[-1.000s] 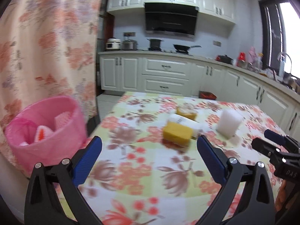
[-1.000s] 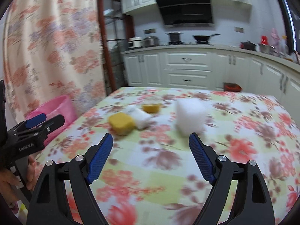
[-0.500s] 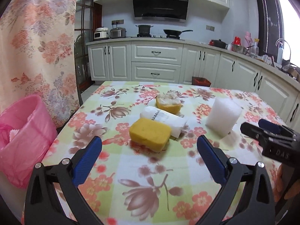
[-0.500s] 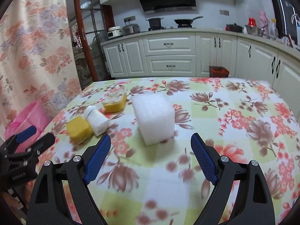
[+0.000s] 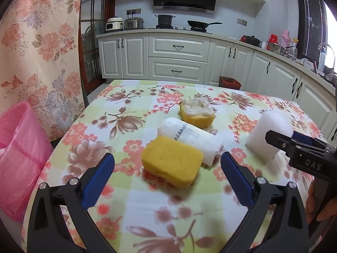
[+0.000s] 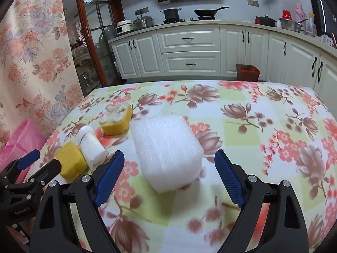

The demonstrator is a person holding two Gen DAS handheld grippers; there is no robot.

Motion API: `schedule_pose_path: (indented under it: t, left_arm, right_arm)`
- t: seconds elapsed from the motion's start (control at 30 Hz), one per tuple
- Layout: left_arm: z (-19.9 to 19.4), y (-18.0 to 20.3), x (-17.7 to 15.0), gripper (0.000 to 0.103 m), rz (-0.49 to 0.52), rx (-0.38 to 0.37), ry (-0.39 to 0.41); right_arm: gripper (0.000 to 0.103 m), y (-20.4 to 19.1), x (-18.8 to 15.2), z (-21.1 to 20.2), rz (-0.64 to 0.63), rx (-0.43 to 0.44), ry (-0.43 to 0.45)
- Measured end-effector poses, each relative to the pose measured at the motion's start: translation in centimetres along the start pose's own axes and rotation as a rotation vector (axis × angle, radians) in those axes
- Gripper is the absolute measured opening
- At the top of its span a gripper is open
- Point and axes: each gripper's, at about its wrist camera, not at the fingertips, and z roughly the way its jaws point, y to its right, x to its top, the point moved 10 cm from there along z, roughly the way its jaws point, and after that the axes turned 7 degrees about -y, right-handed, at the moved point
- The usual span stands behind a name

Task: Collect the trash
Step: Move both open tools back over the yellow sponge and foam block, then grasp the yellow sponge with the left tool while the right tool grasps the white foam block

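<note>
Fingers on both grippers spread wide, nothing gripped. Left gripper point(image 5: 167, 176) hangs over the near table edge, its blue pads either side of the yellow sponge point(image 5: 171, 160) but short of it, no contact. White roll point(image 5: 190, 139) lies right behind the sponge, touching it; a torn yellow sponge point(image 5: 197, 112) with white stuffing on top sits just past the roll. Right gripper point(image 6: 168, 174) is lined up on the foam block point(image 6: 167, 149), pads flanking its near end, apart from it. Foam block stands on the floral tablecloth point(image 6: 263, 147), right of the other trash. Pink bin point(image 5: 19, 156) is off the table's left edge, beside the floral curtain point(image 5: 38, 48). Kitchen cabinets point(image 5: 179, 61) behind.
</note>
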Motion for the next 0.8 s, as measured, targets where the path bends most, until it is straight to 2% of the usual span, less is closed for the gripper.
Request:
schedule_pose_path:
  t: [0.1,0.2,0.3,0.33,0.37,0.5,0.63,0.8]
  left_arm:
    - [1.1,0.4,0.5,0.097,0.017,0.015,-0.021]
    - [2.0,0.6,0.9,0.095,0.018,0.027,-0.040]
    - [3.0,0.2,1.3,0.094,-0.008,0.044,-0.060]
    - [3.4,0.1,1.4,0.092,-0.022,0.043,-0.071]
    - [3.8,-0.1,1.4,0.090,-0.038,0.040,-0.087]
    - [4.9,-0.5,0.9,0.085,-0.056,0.032,-0.129]
    - [5.3,-1.0,0.2,0.069,-0.092,-0.002,-0.162]
    - [4.7,-1.1,-0.4,0.062,-0.091,-0.032,-0.160]
  right_arm:
    - [0.083,-0.2,0.2,0.4,-0.007,0.007,-0.011]
    - [0.078,-0.1,0.3,0.7,-0.006,0.006,-0.021]
    - [0.066,0.2,0.3,0.8,0.008,0.006,-0.023]
    - [0.061,0.3,0.2,0.8,0.012,0.008,-0.024]
    - [0.059,0.3,0.1,0.8,0.013,0.010,-0.027]
    - [0.058,0.2,-0.2,0.4,-0.003,0.005,-0.021]
    - [0.058,0.5,-0.6,-0.2,0.011,0.006,-0.013]
    - [0.058,0.5,-1.6,-1.2,0.048,0.023,0.000]
